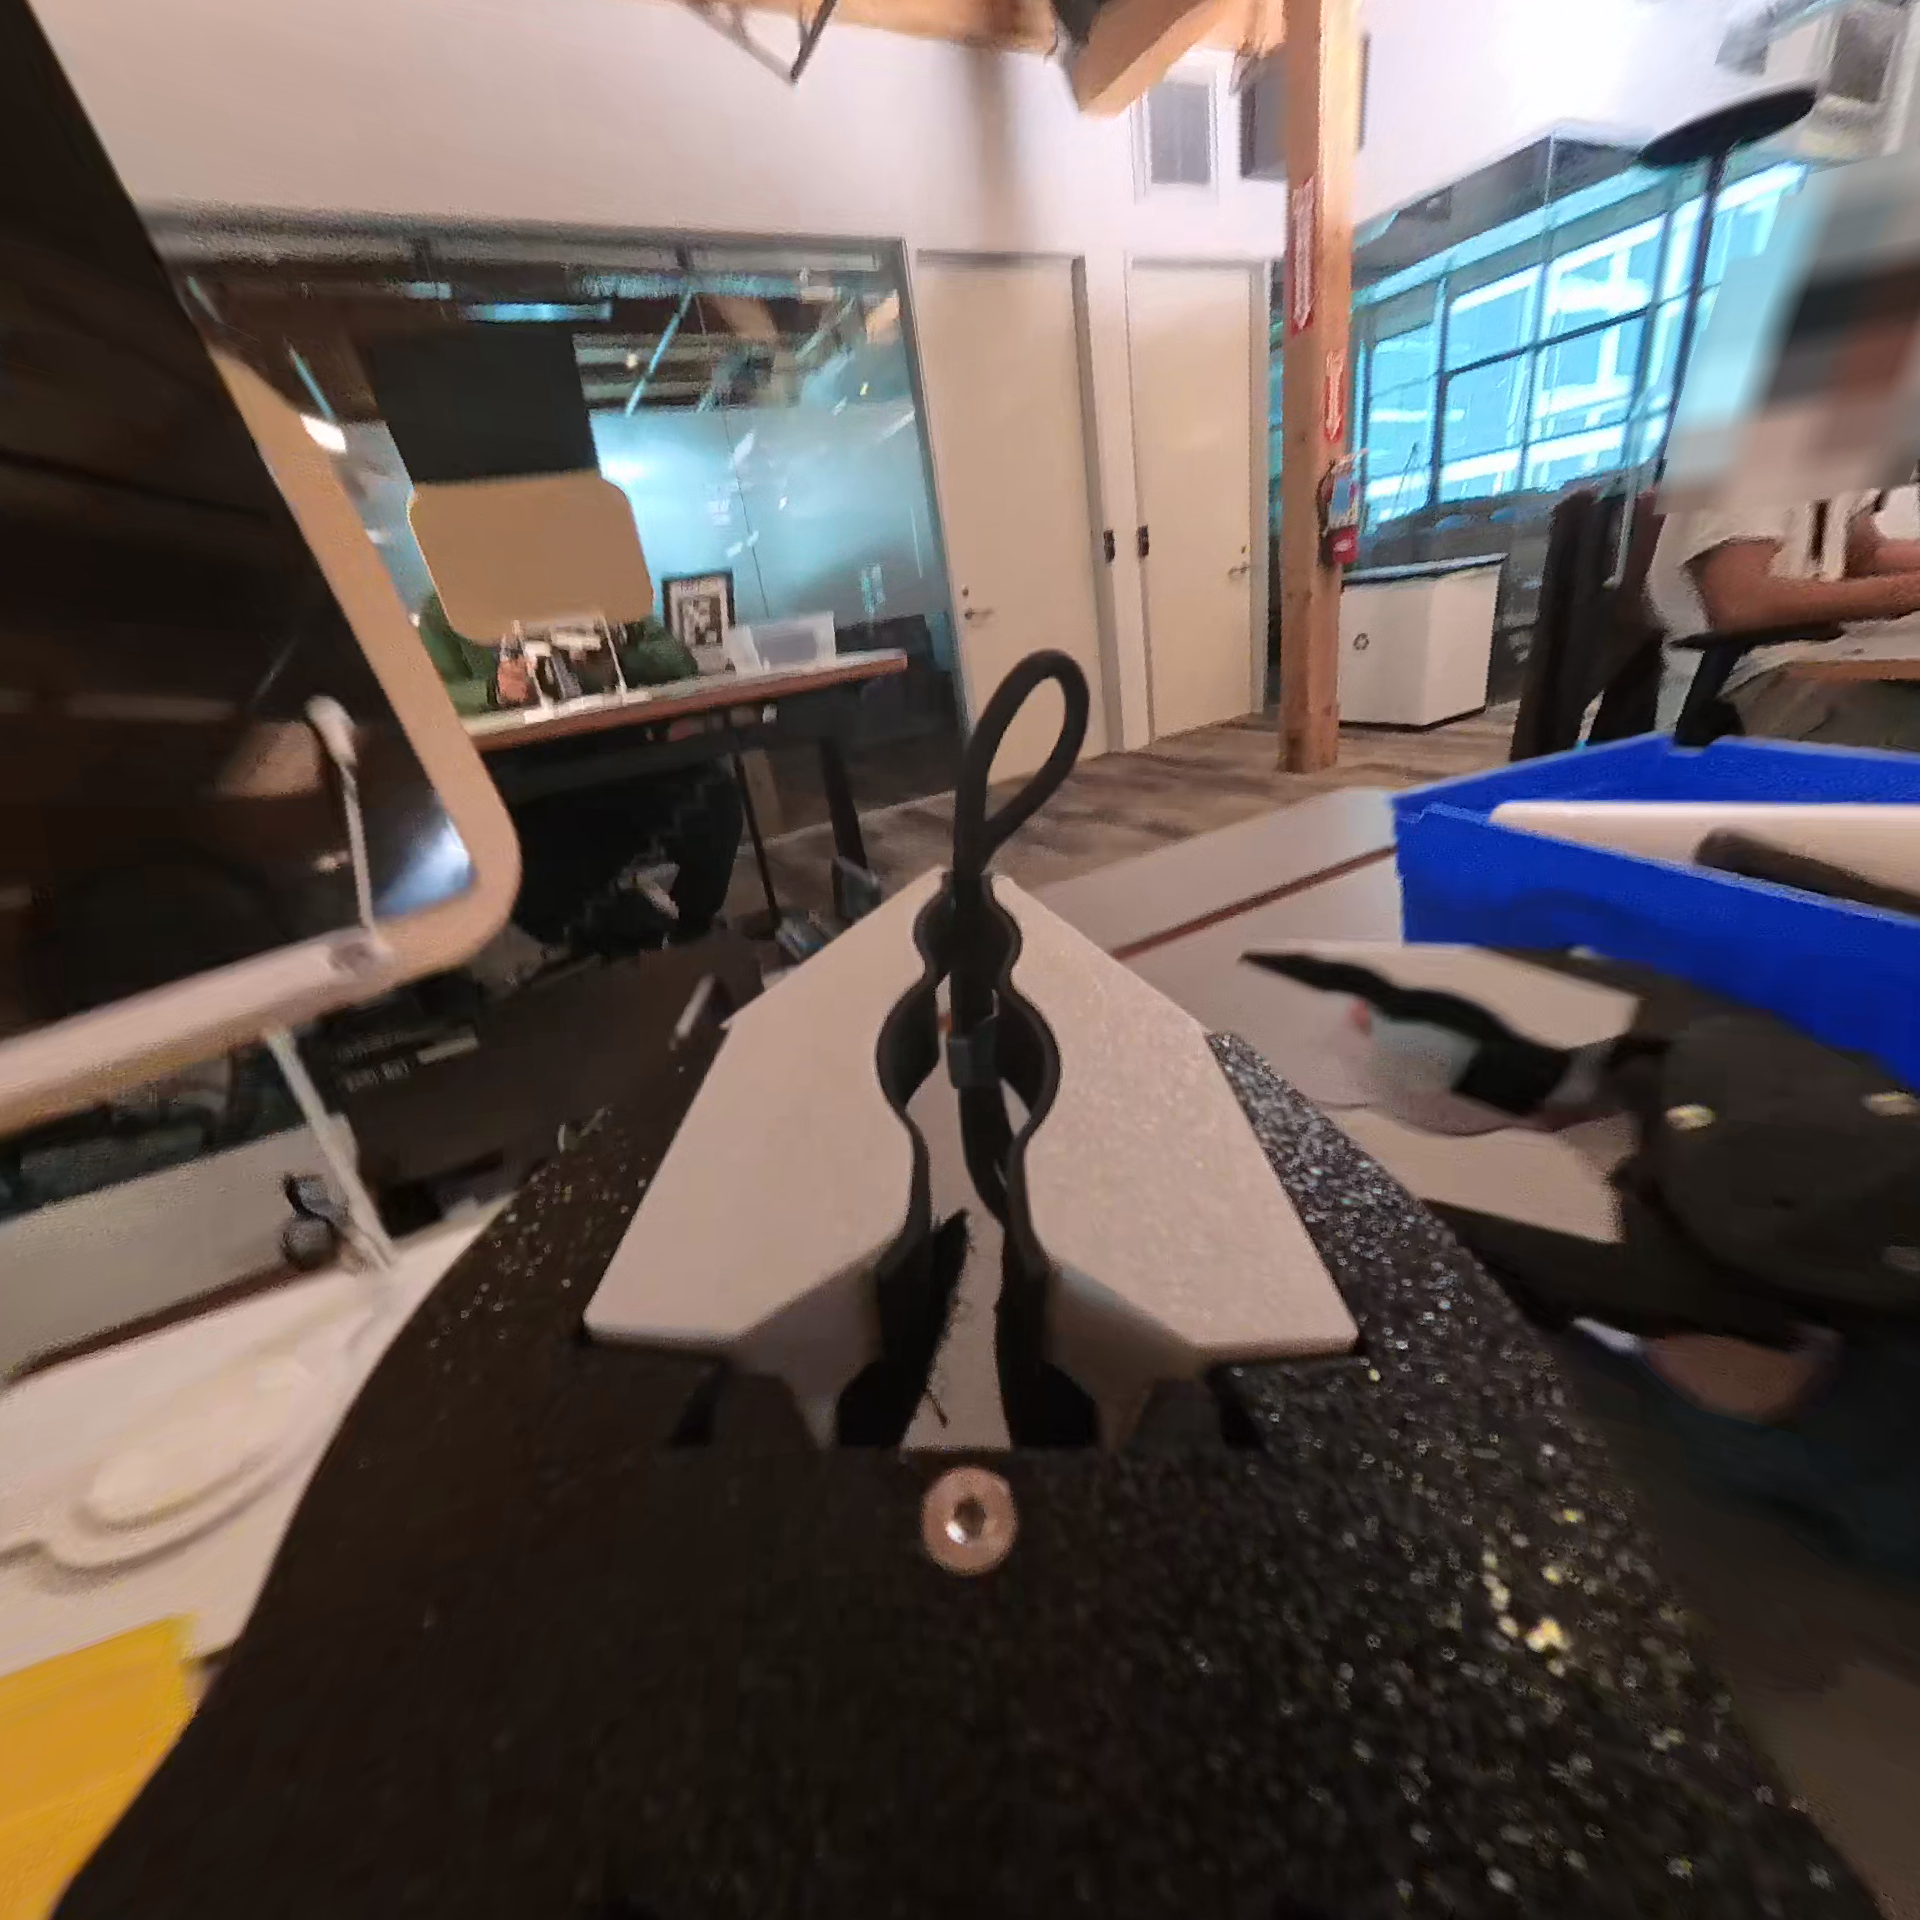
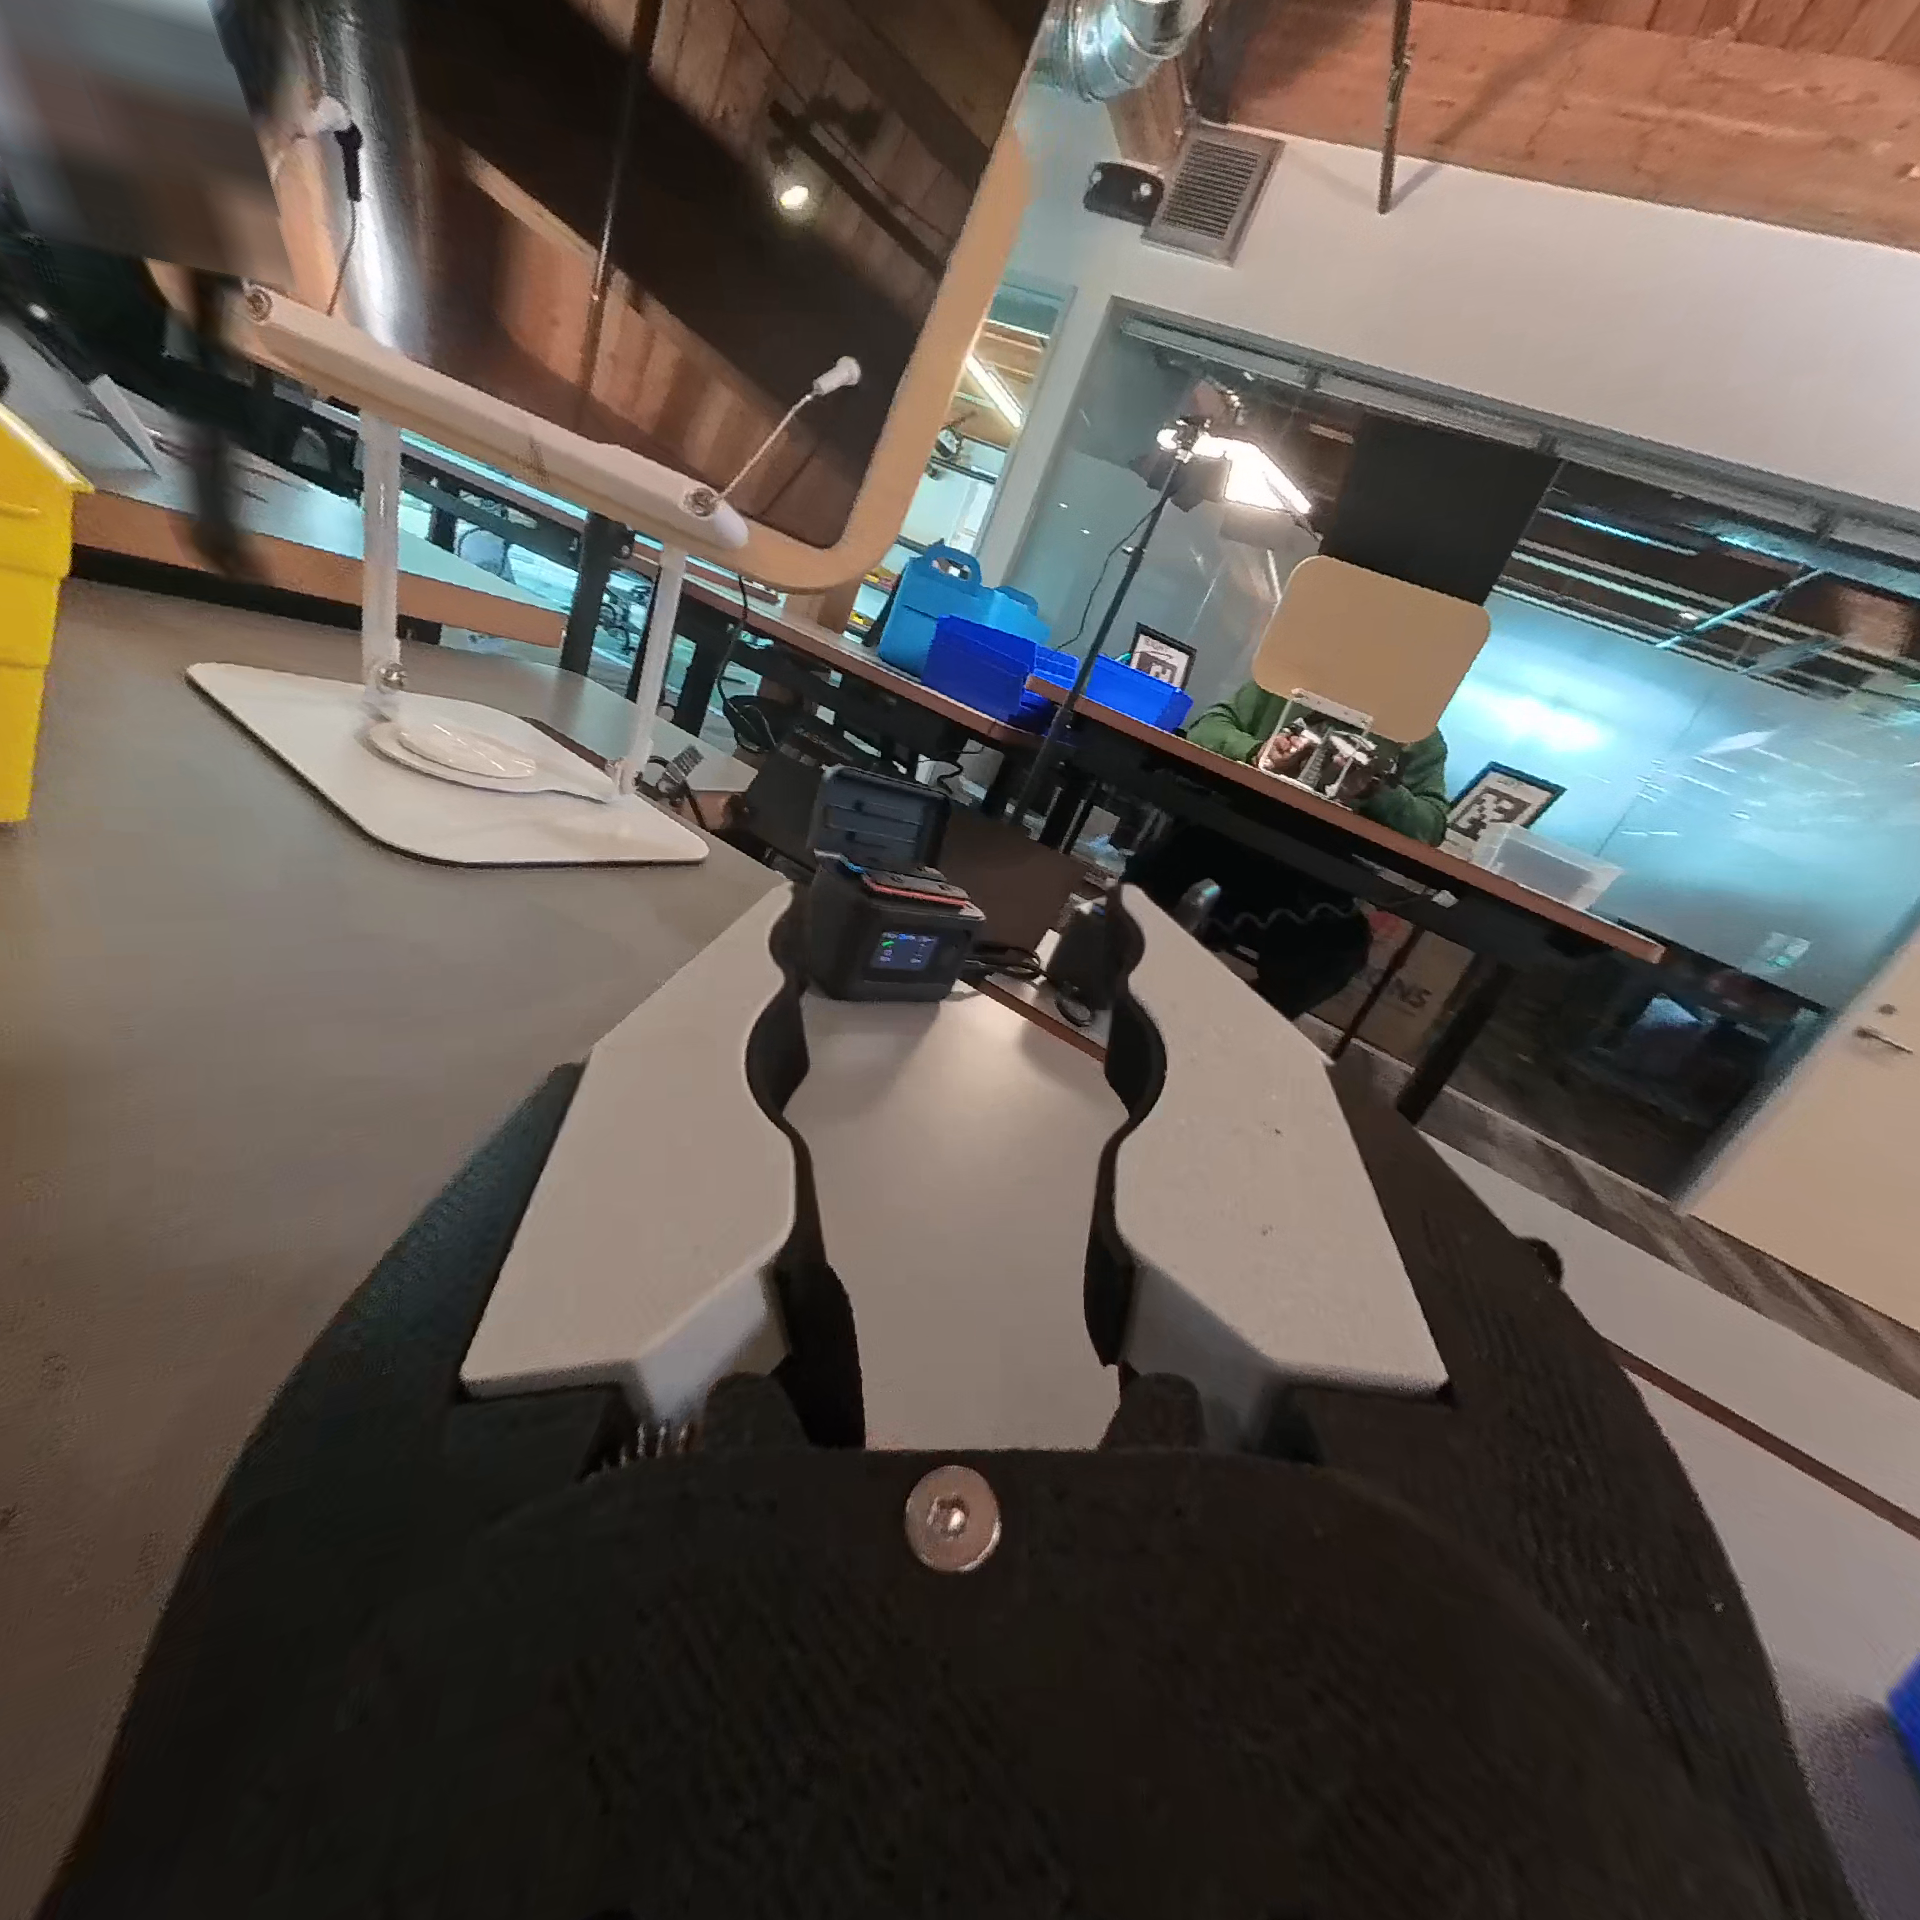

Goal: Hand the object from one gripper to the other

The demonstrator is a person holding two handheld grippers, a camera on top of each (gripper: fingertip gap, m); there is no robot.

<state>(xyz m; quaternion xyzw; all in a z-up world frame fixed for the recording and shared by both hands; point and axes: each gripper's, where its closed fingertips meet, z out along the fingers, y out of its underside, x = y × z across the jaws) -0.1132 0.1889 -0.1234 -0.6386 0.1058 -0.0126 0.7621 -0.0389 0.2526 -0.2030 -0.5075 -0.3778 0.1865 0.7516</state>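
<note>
The left gripper point(image 1: 968, 914) is clamped on a thin black looped cord point(image 1: 997, 831), whose loop stands up past the fingertips while the rest runs back between the grey fingers point(image 1: 831, 1122). The right gripper point(image 2: 951, 914) is spread wide with nothing between its fingers, low over the grey worktop point(image 2: 260, 1039). Farther off, a small black device point(image 2: 891, 940) sits at the worktop's edge, a white stand point(image 2: 457, 790) to its left, and a blue bin point(image 1: 1662, 883) lies beyond the left gripper.
</note>
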